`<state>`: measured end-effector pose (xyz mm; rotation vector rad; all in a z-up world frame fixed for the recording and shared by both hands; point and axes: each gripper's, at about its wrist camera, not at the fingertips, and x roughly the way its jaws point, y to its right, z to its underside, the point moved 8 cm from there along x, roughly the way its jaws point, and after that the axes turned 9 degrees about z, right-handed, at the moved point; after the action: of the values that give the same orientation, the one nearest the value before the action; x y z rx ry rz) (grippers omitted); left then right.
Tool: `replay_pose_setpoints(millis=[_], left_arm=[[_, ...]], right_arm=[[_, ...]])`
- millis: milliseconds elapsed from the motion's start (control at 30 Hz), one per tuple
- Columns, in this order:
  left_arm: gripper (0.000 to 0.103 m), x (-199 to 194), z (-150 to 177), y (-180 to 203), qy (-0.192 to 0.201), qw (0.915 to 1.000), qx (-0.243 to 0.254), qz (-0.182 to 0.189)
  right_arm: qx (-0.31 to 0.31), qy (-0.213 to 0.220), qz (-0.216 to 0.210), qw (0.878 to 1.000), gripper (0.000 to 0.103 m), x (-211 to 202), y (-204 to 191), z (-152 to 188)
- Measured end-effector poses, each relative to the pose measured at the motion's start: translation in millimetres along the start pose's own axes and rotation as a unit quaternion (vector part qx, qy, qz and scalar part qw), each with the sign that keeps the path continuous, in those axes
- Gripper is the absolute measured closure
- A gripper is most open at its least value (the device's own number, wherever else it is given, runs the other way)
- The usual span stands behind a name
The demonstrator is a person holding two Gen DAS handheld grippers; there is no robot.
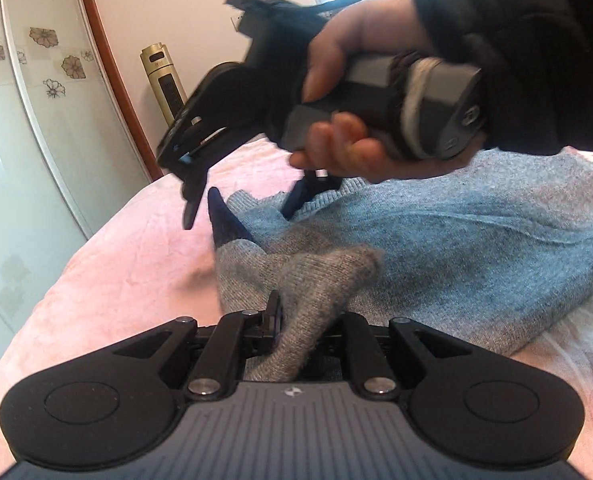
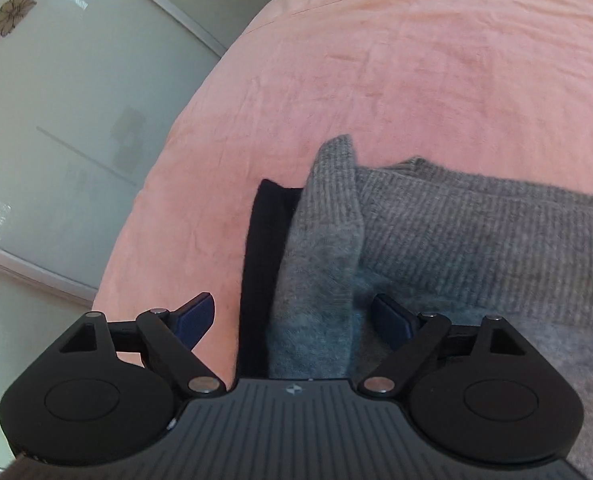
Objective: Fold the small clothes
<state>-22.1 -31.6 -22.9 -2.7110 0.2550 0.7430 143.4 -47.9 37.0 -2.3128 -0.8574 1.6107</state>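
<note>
A grey knitted sweater [image 1: 436,248] with a dark navy edge [image 1: 226,220] lies on a pink bed cover [image 1: 116,272]. My left gripper [image 1: 292,320] is shut on a pinched-up fold of the grey knit [image 1: 316,280], lifted a little off the bed. My right gripper [image 1: 240,208] is held in a hand above the sweater's far corner, jaws open. In the right wrist view my right gripper [image 2: 296,320] is open, its blue pads [image 2: 194,318] on either side of a raised grey sleeve fold [image 2: 324,240] and the navy band [image 2: 260,272], not closed on them.
A gold cylindrical device [image 1: 164,80] stands by the wall past the bed's edge. Sliding glass doors with flower decals [image 1: 36,100] run along the left, also in the right wrist view [image 2: 56,140]. Bare pink cover [image 2: 416,80] lies beyond the sweater.
</note>
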Motion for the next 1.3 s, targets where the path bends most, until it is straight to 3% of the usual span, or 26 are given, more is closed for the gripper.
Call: replay_pose_setpoints(millis=[33,100,133,167,300,400,533,667,733,800,867,933,1000,1067,1133,1167,1233,1267,1300], left_arm=[[0.093,0,0,-1,-0.002,1.0000,-0.003,0.002],[0.093,0,1,-3,-0.003,0.9999,-0.011,0.005],[0.093,0,1,-3,-0.003,0.9999,-0.012,0.006],[0.093,0,-1,-4,-0.004,0.9999,-0.012,0.007],[0.093,-7,-21,9,0.005,0.9992,-0.013,0.038],[0.093,-12,-50,38,0.032,0.9951,-0.008,0.093],[0.093,-14,-79,97,0.053,0.9837,0.015,0.171],[0.093,-5,-83,163,0.038,0.9664,0.040,0.251],[0.093,7,-73,188,0.016,0.9620,0.059,0.266],[0.093,17,-65,200,0.012,0.9644,0.082,0.251],[0.093,14,-65,201,0.015,0.9616,0.095,0.257],[0.092,7,-69,193,0.018,0.9535,0.101,0.283],[0.092,-3,-71,168,0.024,0.9482,0.098,0.301],[0.091,-18,-71,139,0.023,0.9466,0.071,0.314],[0.088,-26,-73,107,0.017,0.9488,0.035,0.314],[0.085,-27,-73,87,0.017,0.9501,0.010,0.311],[0.056,-25,-71,56,0.024,0.9489,-0.039,0.312],[0.026,-21,-70,43,0.027,0.9517,-0.053,0.301],[0.018,-17,-71,30,0.035,0.9585,-0.064,0.276]], right_arm=[[-0.011,0.004,0.002,1.000,0.022,5,-4,-5],[-0.034,0.018,0.015,0.999,0.040,11,-8,-8],[-0.051,0.021,0.021,0.998,0.078,14,-9,-9],[-0.057,0.018,0.022,0.998,0.085,16,-8,-7],[-0.072,0.050,0.004,0.996,0.086,-7,-2,-6],[-0.075,0.079,-0.013,0.994,0.086,-49,12,-9],[-0.064,0.116,0.012,0.991,0.086,-121,70,-5],[-0.020,0.139,0.054,0.989,0.086,-168,144,17],[0.008,0.142,0.071,0.987,0.086,-175,181,33],[0.044,0.138,0.073,0.987,0.086,-171,212,47],[0.077,0.132,0.071,0.986,0.082,-159,233,59],[0.098,0.143,0.060,0.983,0.077,-155,241,65],[0.109,0.162,0.054,0.979,0.062,-162,241,66],[0.112,0.204,0.052,0.971,0.028,-181,239,66],[0.103,0.218,0.062,0.968,0.014,-189,237,63],[0.097,0.209,0.070,0.970,0.014,-186,237,62],[0.088,0.188,0.081,0.975,0.014,-173,240,61],[0.089,0.180,0.080,0.976,0.014,-167,242,61],[0.098,0.174,0.077,0.977,0.014,-160,246,59]])
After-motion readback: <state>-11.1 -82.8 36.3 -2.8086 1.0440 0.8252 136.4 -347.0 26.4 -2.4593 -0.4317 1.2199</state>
